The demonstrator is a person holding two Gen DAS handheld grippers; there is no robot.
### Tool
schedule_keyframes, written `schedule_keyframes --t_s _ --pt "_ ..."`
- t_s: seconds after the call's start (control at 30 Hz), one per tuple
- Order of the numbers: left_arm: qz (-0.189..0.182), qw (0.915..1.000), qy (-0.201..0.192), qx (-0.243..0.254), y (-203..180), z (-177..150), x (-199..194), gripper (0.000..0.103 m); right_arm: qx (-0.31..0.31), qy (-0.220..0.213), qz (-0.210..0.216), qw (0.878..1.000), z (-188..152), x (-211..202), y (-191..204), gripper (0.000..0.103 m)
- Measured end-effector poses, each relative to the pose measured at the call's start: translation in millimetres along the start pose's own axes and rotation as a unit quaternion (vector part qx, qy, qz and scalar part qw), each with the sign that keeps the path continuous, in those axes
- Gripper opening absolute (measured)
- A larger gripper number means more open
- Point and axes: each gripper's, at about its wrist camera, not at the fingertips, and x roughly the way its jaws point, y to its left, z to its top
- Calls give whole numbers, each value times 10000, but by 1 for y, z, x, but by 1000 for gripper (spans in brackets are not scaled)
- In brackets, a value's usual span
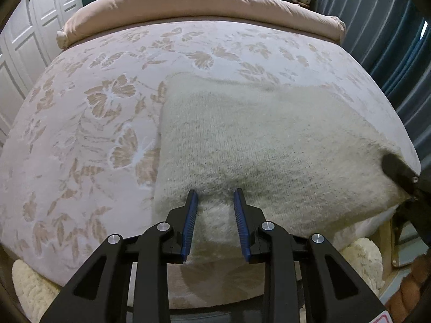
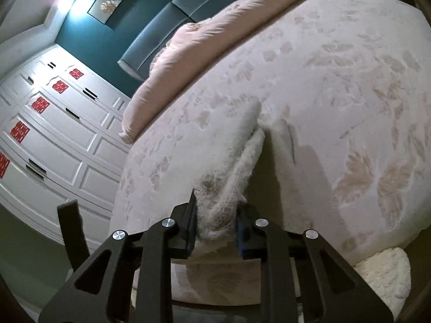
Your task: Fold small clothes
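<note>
A cream fuzzy knitted garment (image 1: 258,140) lies spread on the bed, its near edge lifted at the bed's front edge. My left gripper (image 1: 215,196) is at that near edge, its blue-padded jaws partly apart with the knit's hem between them. My right gripper (image 2: 215,210) is shut on a bunched fold of the same garment (image 2: 234,161), which rises in a ridge in front of it. The right gripper's black finger (image 1: 398,172) shows at the garment's right corner in the left wrist view.
The bed has a pale pink leaf-patterned cover (image 1: 89,113) and a rolled pink duvet (image 1: 199,2) at the far end. White wardrobe doors (image 2: 54,134) stand to the left. A cream fluffy rug (image 2: 385,277) lies on the floor below the bed's front edge.
</note>
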Motion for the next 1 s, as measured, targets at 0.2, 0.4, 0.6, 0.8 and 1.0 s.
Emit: schedule_keyframes --t_s 0.2,0.4,0.6,0.8,1.0 --pt "151 9997 151 107 -8 -11 11 26 653 851 -508 9929 -29 45 -54 25" --pt "184 9996 154 117 -5 -17 13 27 369 732 -904 9925 -25 23 -39 35" --pt "87 9997 140 -190 14 -26 1 30 -165 219 -1748 9842 -21 -8 -13 35" --pt "199 9975 243 -633 54 -42 -11 30 -765 -79 -1436 9866 -1 -18 38 35" --pt "317 9948 310 -912 89 -57 -23 30 -1399 145 -891 9860 -2 26 105 35"
